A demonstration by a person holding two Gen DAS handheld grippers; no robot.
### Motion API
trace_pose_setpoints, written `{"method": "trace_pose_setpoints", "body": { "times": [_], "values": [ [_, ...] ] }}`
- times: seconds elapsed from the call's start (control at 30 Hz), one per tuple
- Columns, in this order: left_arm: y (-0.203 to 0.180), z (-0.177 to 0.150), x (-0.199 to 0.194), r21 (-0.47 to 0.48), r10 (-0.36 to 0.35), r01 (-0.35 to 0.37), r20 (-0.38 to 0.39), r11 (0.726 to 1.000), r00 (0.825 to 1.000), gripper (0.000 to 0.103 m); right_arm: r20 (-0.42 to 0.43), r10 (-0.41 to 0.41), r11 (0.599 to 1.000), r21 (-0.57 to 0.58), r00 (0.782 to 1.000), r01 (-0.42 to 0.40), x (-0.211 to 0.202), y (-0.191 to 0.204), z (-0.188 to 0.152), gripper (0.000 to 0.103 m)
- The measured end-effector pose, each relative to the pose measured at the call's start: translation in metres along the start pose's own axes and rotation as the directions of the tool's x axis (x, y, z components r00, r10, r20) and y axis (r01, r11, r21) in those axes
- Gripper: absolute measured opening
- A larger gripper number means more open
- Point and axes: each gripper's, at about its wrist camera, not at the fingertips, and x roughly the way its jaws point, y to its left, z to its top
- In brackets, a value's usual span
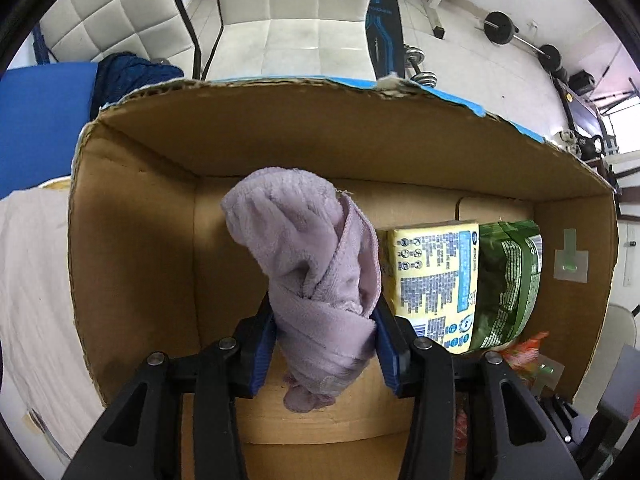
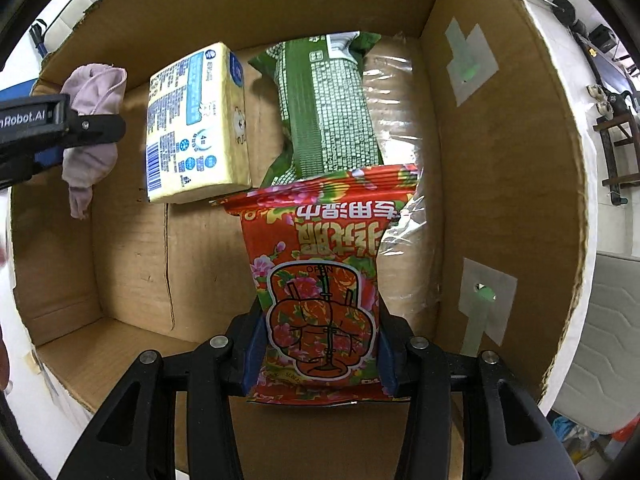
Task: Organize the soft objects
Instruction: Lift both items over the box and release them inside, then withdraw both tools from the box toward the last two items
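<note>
My left gripper (image 1: 324, 344) is shut on a bunched lilac towel (image 1: 308, 256) and holds it inside the open cardboard box (image 1: 132, 240), near its left wall; the towel also shows in the right wrist view (image 2: 94, 120). My right gripper (image 2: 322, 344) is shut on a red flowered wet-wipes pack (image 2: 324, 280), held over the box floor at the right. A yellow tissue pack (image 2: 196, 124) and a green pack (image 2: 332, 112) lie on the box floor behind; both also show in the left wrist view, the yellow pack (image 1: 432, 284) left of the green pack (image 1: 508, 280).
The box wall (image 2: 500, 160) at the right carries taped patches. A clear plastic-wrapped bundle (image 2: 396, 128) lies along the right side of the box floor. Beyond the box stand a white padded chair (image 1: 296, 28), a blue cushion (image 1: 40, 116) and gym weights (image 1: 516, 36).
</note>
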Motion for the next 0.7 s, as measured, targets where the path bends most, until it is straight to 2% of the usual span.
{"method": "trace_pose_setpoints", "body": {
  "times": [0.07, 0.1, 0.17, 0.33, 0.4, 0.47, 0.53, 0.6, 0.7],
  "values": [
    [0.002, 0.0, -0.001, -0.021, -0.001, 0.001, -0.007, 1.0, 1.0, 0.045, 0.004, -0.005, 1.0, -0.005, 1.0, 0.005, -0.002, 0.0, 0.0, 0.053],
    [0.004, 0.0, -0.001, -0.033, -0.01, 0.01, -0.012, 0.999, 1.0, 0.047, 0.007, -0.006, 1.0, -0.006, 1.0, 0.007, -0.002, 0.003, 0.0, 0.059],
    [0.006, -0.001, -0.005, -0.047, -0.011, 0.01, -0.002, 0.999, 1.0, 0.049, 0.017, -0.009, 1.0, 0.002, 1.0, 0.009, -0.006, 0.002, 0.0, 0.064],
    [0.008, -0.005, -0.02, -0.047, 0.002, -0.001, 0.031, 0.999, 1.0, 0.069, 0.042, -0.008, 1.0, 0.002, 0.999, 0.008, -0.019, 0.003, 0.0, 0.066],
    [0.008, -0.007, -0.029, -0.041, 0.013, -0.011, 0.045, 0.999, 0.999, 0.087, 0.05, -0.006, 1.0, 0.004, 0.999, 0.006, -0.023, 0.001, 0.001, 0.073],
    [0.007, -0.012, -0.039, -0.032, 0.021, -0.019, 0.063, 0.999, 0.998, 0.092, 0.061, -0.001, 1.0, 0.003, 0.998, 0.001, -0.028, 0.002, 0.0, 0.079],
    [0.005, -0.021, -0.049, -0.019, 0.027, -0.025, 0.088, 1.0, 0.996, 0.093, 0.077, -0.002, 1.0, 0.003, 0.997, 0.001, -0.034, 0.004, -0.003, 0.087],
    [0.003, -0.034, -0.06, -0.01, 0.05, -0.049, 0.126, 0.999, 0.991, 0.1, 0.096, 0.0, 1.0, 0.008, 0.995, 0.0, -0.041, 0.004, -0.004, 0.103],
    [0.003, -0.055, -0.076, -0.022, 0.053, -0.049, 0.193, 0.999, 0.98, 0.102, 0.126, -0.015, 1.0, 0.004, 0.992, 0.015, -0.052, 0.009, -0.008, 0.103]
  ]
}}
